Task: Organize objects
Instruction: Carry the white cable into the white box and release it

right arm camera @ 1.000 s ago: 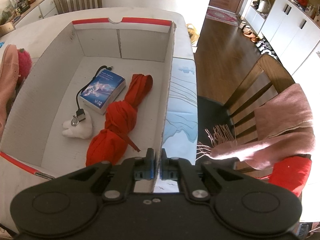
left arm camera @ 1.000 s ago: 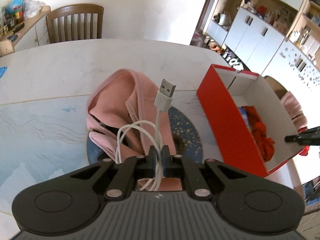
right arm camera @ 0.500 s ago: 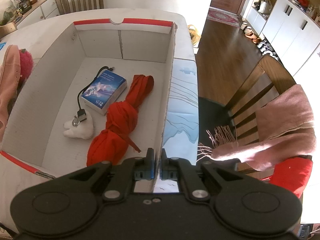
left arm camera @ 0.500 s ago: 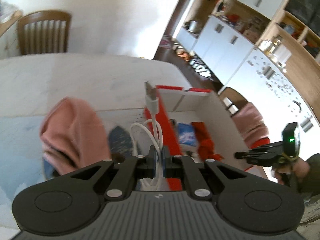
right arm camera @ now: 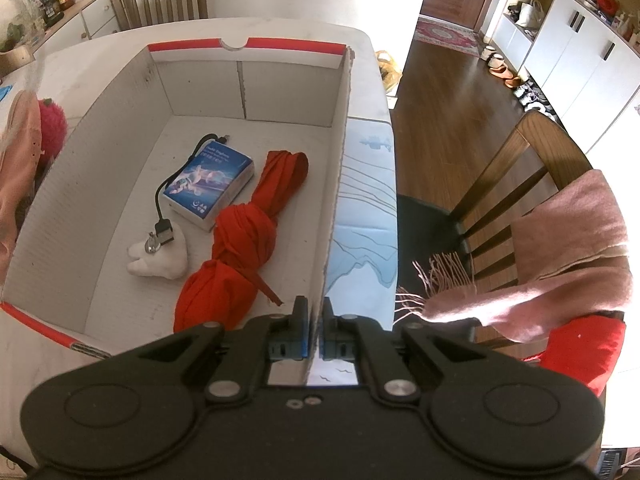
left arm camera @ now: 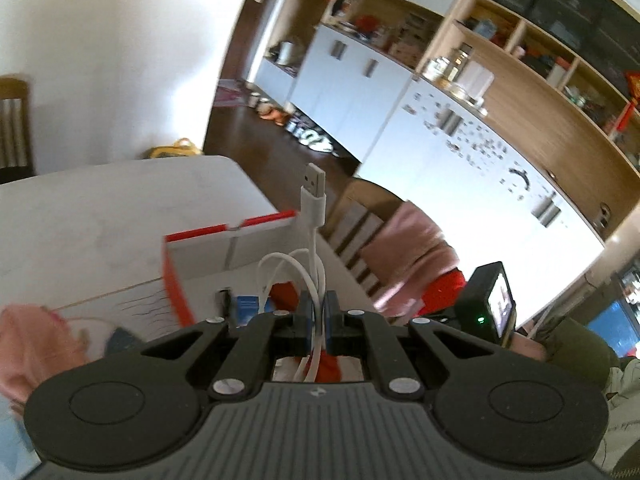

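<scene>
White USB cable [left arm camera: 314, 256], coiled, is clamped between the closed fingers of the left gripper [left arm camera: 314, 314], plug upright at 12 o'clock, carried above the red-rimmed box [right arm camera: 240, 92], presumably for deposit. The box's side wall is pinched by the right gripper [right arm camera: 314, 332], apparently as steadying. Inside are held a red cloth [right arm camera: 240, 236], blue packet [right arm camera: 212, 180] and black cable [right arm camera: 164, 200].

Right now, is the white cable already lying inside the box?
No, the white cable is clamped in the left gripper, held up in the air short of the box.

Pink scarf [right arm camera: 560, 256] over chair [right arm camera: 516, 184]
</scene>
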